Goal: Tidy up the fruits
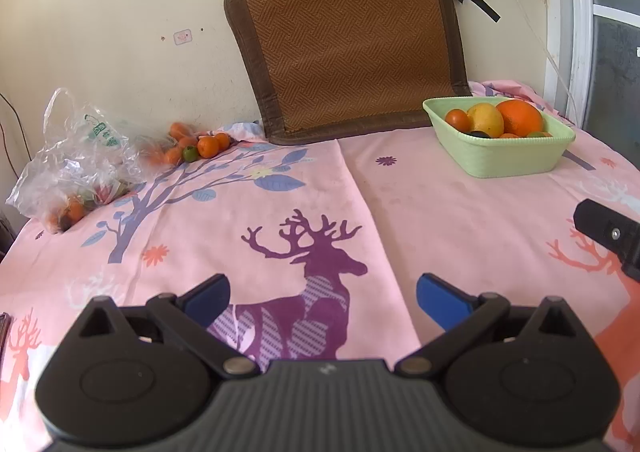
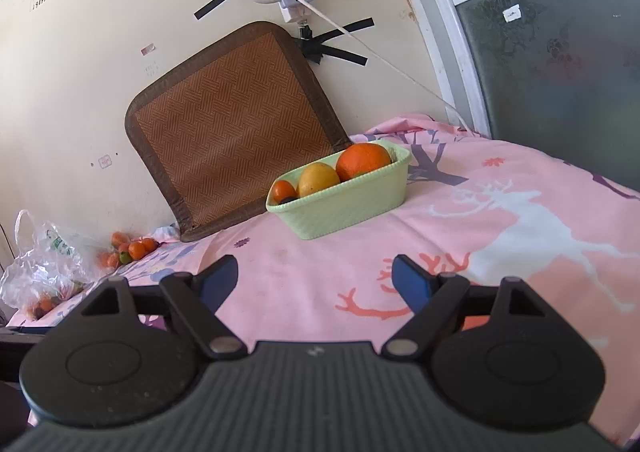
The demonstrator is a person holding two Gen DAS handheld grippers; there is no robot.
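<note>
A: Two heaps of fruit from the left wrist view: a green basket (image 1: 500,156) far right on the pink deer-print bedsheet (image 1: 400,212), holding a big orange (image 1: 520,117), a yellow fruit (image 1: 486,119) and a small red-orange one (image 1: 457,119); and loose small oranges (image 1: 200,146) far left by the wall, next to a clear plastic bag (image 1: 76,156) with more fruit inside.

B: And the left hand-held gripper (image 1: 322,300)?

A: Spread wide, nothing between its blue pads, low over the purple deer. The loose fruit lies ahead and to its left, well apart. A black edge of the right hand-held gripper (image 1: 608,236) shows at the right.

B: The right wrist view?

A: The right hand-held gripper (image 2: 316,284) is also spread and empty. The basket (image 2: 344,212) sits ahead, slightly right, its long side running left-near to right-far. The loose oranges (image 2: 132,250) and bag (image 2: 40,272) are far off left.

B: So the left hand looks nearer the loose fruit, the right nearer the basket.

A: That's my reading.
</note>
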